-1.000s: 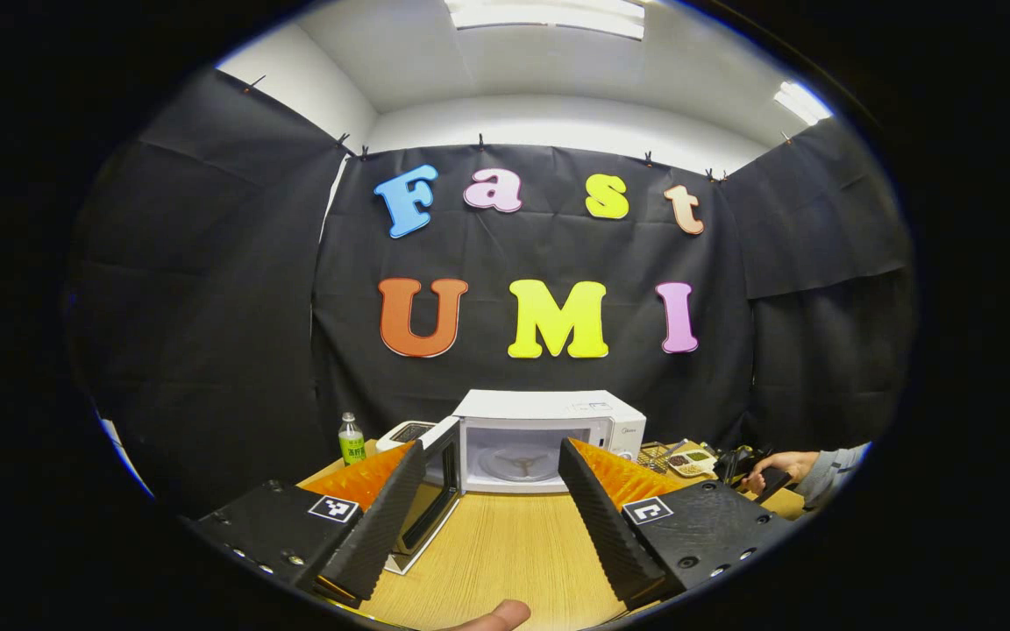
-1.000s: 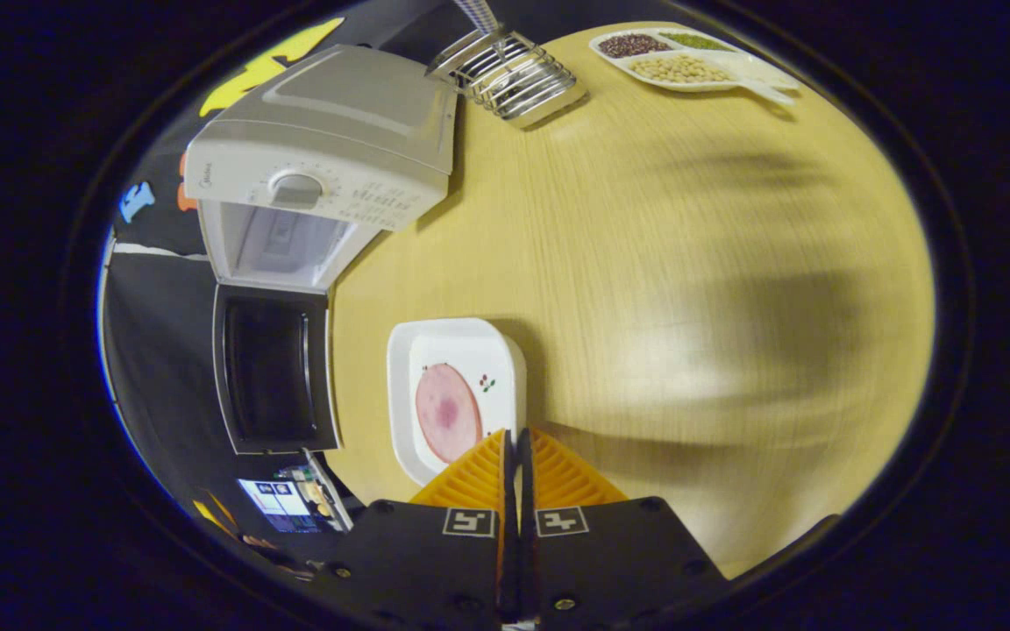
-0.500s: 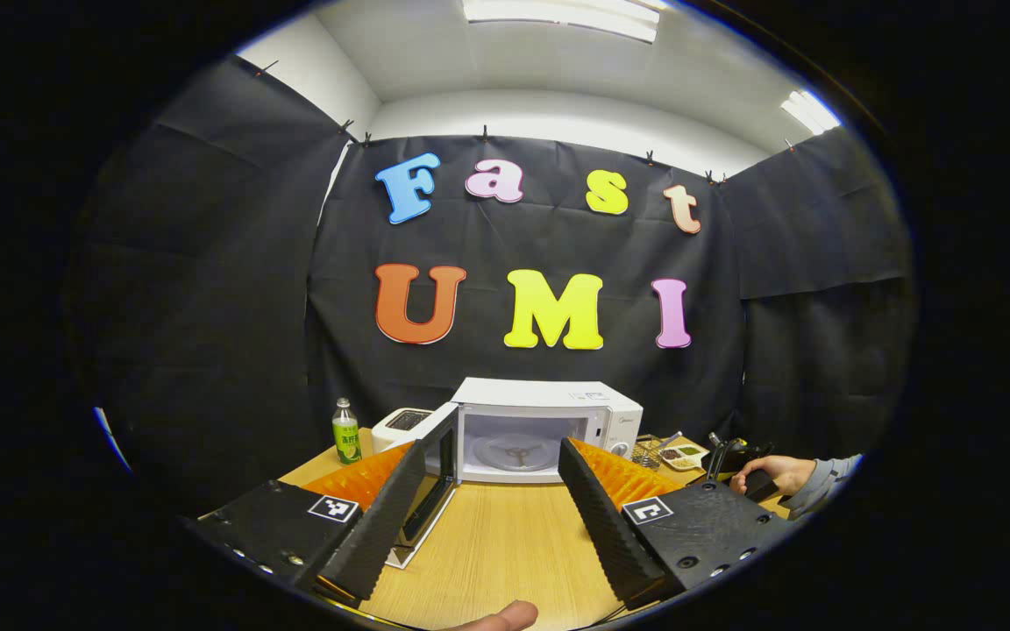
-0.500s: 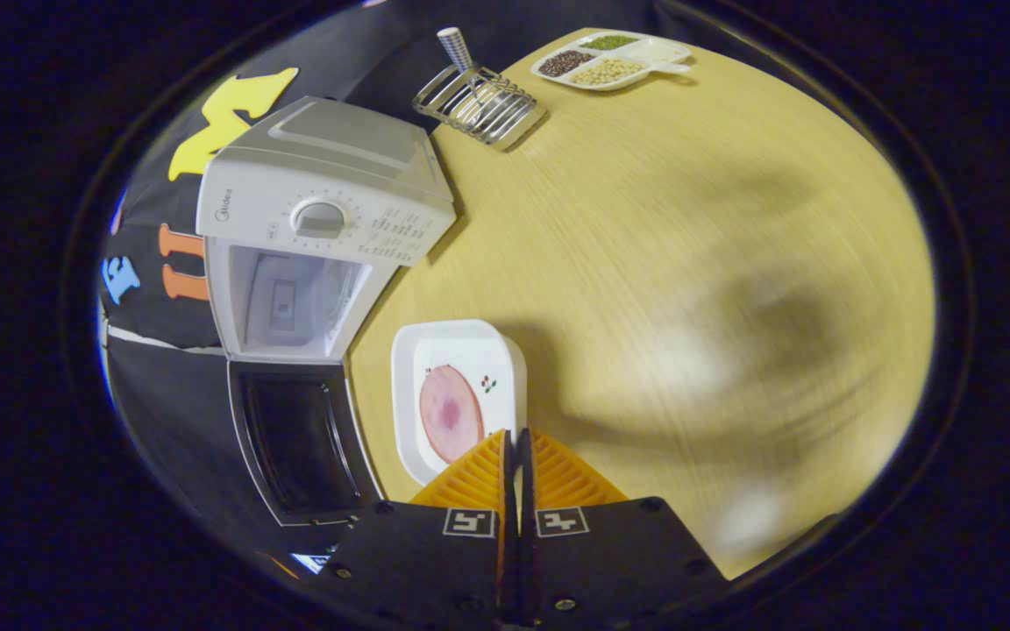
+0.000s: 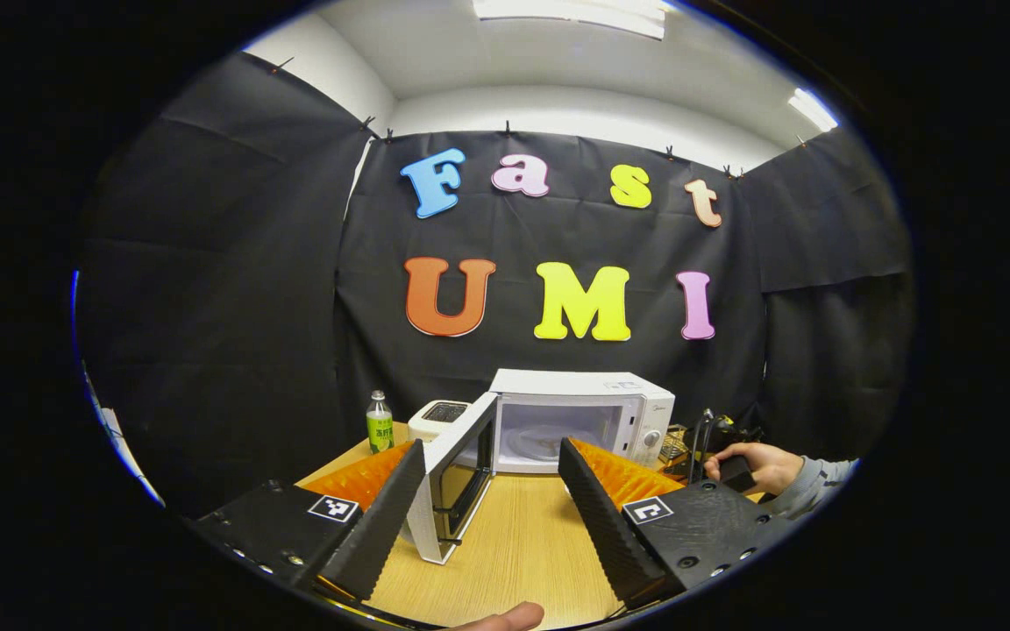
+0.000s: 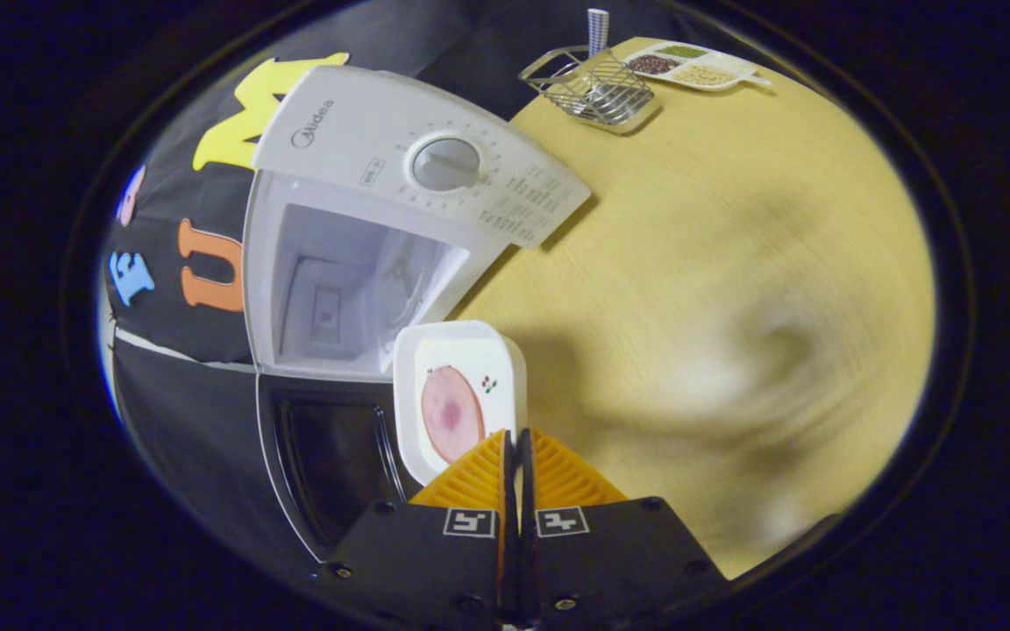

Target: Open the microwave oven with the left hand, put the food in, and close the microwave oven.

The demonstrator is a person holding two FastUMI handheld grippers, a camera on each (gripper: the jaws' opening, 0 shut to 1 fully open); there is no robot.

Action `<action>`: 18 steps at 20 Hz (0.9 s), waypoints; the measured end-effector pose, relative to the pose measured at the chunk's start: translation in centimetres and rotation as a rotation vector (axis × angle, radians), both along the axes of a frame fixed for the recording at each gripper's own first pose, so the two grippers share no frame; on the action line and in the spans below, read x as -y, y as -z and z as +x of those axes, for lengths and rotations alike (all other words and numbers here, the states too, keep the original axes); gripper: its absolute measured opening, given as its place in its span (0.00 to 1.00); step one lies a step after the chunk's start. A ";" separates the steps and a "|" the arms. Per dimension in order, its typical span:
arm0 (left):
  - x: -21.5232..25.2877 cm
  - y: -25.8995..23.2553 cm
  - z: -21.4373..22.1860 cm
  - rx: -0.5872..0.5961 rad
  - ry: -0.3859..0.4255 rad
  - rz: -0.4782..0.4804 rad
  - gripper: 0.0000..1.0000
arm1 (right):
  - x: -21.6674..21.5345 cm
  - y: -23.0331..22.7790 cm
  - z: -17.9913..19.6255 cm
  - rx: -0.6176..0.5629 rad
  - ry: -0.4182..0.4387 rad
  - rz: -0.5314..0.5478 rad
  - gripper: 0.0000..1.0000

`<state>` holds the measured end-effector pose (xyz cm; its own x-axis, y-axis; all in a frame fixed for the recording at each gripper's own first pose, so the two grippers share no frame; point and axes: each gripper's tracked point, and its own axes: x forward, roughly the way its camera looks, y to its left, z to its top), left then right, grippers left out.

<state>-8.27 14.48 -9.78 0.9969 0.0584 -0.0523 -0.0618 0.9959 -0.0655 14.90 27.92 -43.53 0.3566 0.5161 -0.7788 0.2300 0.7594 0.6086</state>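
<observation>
Right hand-held gripper (image 6: 515, 447) was clenched on the plate (image 6: 457, 399) rim; left hand-held gripper (image 5: 492, 491) released — plate should enter the open microwave (image 6: 356, 272) level, clear of the door (image 6: 330, 451).

You can't see the near edge of the plate (image 6: 457, 399) behind the right gripper (image 6: 515, 456), the table (image 6: 715, 289) smears with motion blur, your right hand (image 5: 755, 466) hides what it grips, and the wire rack (image 5: 672, 449) sits half-hidden behind the microwave (image 5: 588, 421).
</observation>
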 end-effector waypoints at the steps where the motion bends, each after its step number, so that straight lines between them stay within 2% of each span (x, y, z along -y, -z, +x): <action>1: -0.4 0.3 -0.1 -0.004 -0.005 -0.001 0.93 | -1.4 0.0 0.6 0.007 0.024 0.017 0.04; 4: -1.7 0.9 -0.5 -0.014 -0.016 0.002 0.93 | -5.2 0.0 2.8 0.051 0.123 0.062 0.04; 9: -2.5 2.5 -0.6 -0.030 -0.020 -0.012 0.93 | -9.4 -0.2 7.2 0.131 0.374 0.158 0.04; 14: -4.1 4.7 -0.7 -0.061 -0.040 -0.033 0.93 | -13.1 -0.2 9.9 0.146 0.472 0.242 0.04; 18: -4.5 5.1 -1.2 -0.055 -0.043 -0.029 0.94 | -13.7 1.6 12.0 0.181 0.522 0.207 0.05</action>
